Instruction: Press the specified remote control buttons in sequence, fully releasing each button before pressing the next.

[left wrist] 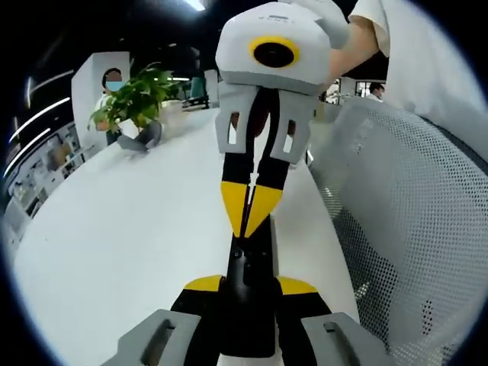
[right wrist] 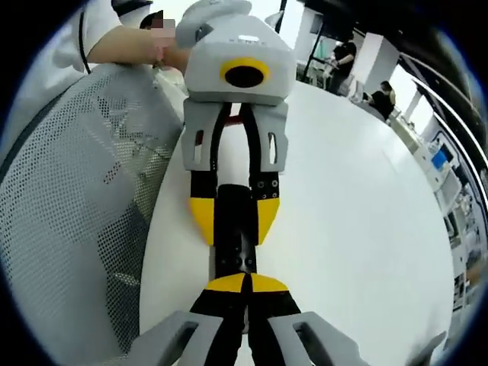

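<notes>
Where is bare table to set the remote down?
Free: the white table between the remote and the potted plant, also visible in the right gripper view. Crowded: the strip by the mesh chair, where the left hand-held gripper and right hand-held gripper meet.

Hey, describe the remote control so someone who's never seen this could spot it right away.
On the white table, beside the mesh chair, two grippers face each other. The remote control is the slim black bar clamped between the left gripper's yellow-tipped fingers.
</notes>
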Motion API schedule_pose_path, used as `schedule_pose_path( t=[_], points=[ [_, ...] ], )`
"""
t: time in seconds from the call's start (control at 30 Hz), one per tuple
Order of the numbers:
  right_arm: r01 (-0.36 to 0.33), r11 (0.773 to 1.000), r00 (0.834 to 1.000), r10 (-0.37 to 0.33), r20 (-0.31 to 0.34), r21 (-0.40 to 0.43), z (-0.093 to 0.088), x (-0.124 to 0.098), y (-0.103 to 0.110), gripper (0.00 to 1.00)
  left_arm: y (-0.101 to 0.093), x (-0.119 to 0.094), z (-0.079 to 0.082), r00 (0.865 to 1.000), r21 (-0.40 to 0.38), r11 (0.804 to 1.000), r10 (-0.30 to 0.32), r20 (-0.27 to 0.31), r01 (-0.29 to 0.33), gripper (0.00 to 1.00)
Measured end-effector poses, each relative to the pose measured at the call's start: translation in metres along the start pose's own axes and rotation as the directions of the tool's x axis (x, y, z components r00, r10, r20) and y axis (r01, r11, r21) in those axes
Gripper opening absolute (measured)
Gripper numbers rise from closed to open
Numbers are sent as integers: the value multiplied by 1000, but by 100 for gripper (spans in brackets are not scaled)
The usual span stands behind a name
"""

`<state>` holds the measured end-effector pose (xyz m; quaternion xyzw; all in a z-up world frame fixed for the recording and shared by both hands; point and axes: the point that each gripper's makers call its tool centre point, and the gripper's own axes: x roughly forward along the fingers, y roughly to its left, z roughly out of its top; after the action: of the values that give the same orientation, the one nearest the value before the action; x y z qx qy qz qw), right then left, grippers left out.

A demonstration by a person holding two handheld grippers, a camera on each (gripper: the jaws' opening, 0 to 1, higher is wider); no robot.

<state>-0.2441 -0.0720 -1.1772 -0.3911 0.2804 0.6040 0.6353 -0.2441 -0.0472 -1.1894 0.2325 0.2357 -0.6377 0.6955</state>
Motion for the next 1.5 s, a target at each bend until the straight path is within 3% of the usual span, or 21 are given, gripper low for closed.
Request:
schedule_pose_path(
  t=[0.1, 0.27, 0.47, 0.67, 0.87, 0.97, 1.13, 1.5],
  points=[
    [-62, 995, 998, 61, 14, 81, -1, -1, 6, 4, 0, 1, 0, 1000, -6, 1000, -2, 3, 2, 25],
    [-61, 994, 998, 61, -6, 89, -6, 0, 0, 8, 1, 3, 0, 1000, -26, 1000, -12, 8, 12, 25],
    [-126, 988, 991, 128, -25, 86, -3, 3, 6, 2, 0, 4, 1, 1000, -31, 999, -10, 12, 10, 25],
    [-138, 990, 985, 140, -99, 25, -4, 5, 8, 2, 0, 5, 1, 1000, -33, 999, -16, 17, 17, 25],
    [-157, 987, 982, 159, -102, 33, -4, 6, 8, 2, -1, 5, 2, 1000, -39, 999, -7, 31, 8, 25],
    [-163, 985, 979, 168, -111, 57, -4, 7, 8, 2, -3, 6, 4, 999, -57, 998, 22, 43, -20, 26],
    [-129, 990, 984, 136, -116, 65, -5, 6, 11, 2, -4, 6, 5, 997, -52, 999, 7, 72, -3, 26],
    [-88, 990, 993, 96, -68, 111, -4, 5, 10, 2, -6, 6, 4, 999, -41, 999, -2, 53, 4, 26]
  ],
)
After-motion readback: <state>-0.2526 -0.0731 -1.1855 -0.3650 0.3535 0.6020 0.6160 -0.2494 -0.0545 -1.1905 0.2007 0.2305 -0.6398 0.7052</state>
